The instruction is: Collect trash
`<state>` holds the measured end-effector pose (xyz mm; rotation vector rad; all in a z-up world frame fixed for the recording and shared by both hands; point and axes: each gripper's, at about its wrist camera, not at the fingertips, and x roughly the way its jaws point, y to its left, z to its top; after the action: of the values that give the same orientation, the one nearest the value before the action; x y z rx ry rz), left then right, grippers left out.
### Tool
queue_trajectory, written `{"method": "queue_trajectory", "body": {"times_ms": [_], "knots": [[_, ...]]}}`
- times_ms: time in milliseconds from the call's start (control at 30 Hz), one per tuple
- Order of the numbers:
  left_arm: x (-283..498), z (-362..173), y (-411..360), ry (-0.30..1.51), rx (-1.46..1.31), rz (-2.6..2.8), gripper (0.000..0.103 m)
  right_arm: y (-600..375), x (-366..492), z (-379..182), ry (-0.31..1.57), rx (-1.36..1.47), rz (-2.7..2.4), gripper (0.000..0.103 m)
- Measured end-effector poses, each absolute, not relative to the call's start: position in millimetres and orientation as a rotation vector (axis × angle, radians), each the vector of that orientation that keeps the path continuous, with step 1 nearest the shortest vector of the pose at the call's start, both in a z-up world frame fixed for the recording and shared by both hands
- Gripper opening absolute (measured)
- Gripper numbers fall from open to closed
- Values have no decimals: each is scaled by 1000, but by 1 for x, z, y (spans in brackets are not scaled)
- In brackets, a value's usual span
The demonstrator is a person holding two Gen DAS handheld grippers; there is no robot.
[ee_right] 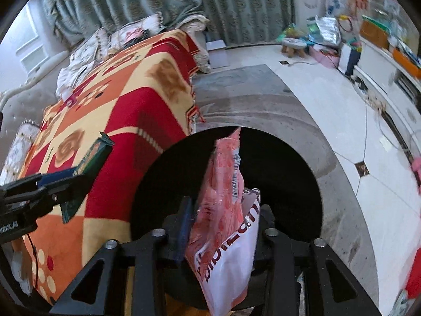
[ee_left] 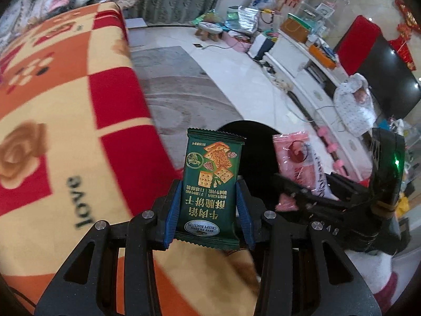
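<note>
My left gripper [ee_left: 209, 205] is shut on a green biscuit packet [ee_left: 210, 184], held upright above the blanket's edge. My right gripper [ee_right: 223, 226] is shut on a pink and white plastic wrapper [ee_right: 223, 226], held over the round black bin opening [ee_right: 284, 173]. In the left wrist view the right gripper [ee_left: 297, 192] with the pink wrapper [ee_left: 297, 158] is to the right, by the black bin [ee_left: 252, 152]. In the right wrist view the left gripper [ee_right: 52, 184] with the green packet [ee_right: 92, 158] is at the left over the blanket.
A red, orange and yellow blanket [ee_left: 65, 131] covers a sofa on the left. A grey rug [ee_right: 263, 105] and white tiled floor [ee_left: 223, 65] lie ahead. A white TV cabinet [ee_left: 302, 68] with clutter, a TV [ee_left: 389, 79] and a small stool [ee_left: 209, 30] stand at right and far back.
</note>
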<state>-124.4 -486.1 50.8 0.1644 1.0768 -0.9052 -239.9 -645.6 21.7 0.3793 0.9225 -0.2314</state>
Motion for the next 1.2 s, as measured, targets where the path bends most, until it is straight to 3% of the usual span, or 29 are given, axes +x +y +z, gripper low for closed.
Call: {"method": "queue_trajectory", "body": {"times_ms": [100,133,667,1200], "knots": [[-128,50,-496,1079,149,-943,48,-652,-245,22,906,409,-241,66],[-129,51,-498,1078,139,-948,55,-654,-247,22,901,416,-245,67],[-154,91,-452,832,185,-803,58,-630,-282,61,738,363,-331,68],[-179,130,-402,697,142,-762,58,-584,-304,111,600,284,-368,68]]}}
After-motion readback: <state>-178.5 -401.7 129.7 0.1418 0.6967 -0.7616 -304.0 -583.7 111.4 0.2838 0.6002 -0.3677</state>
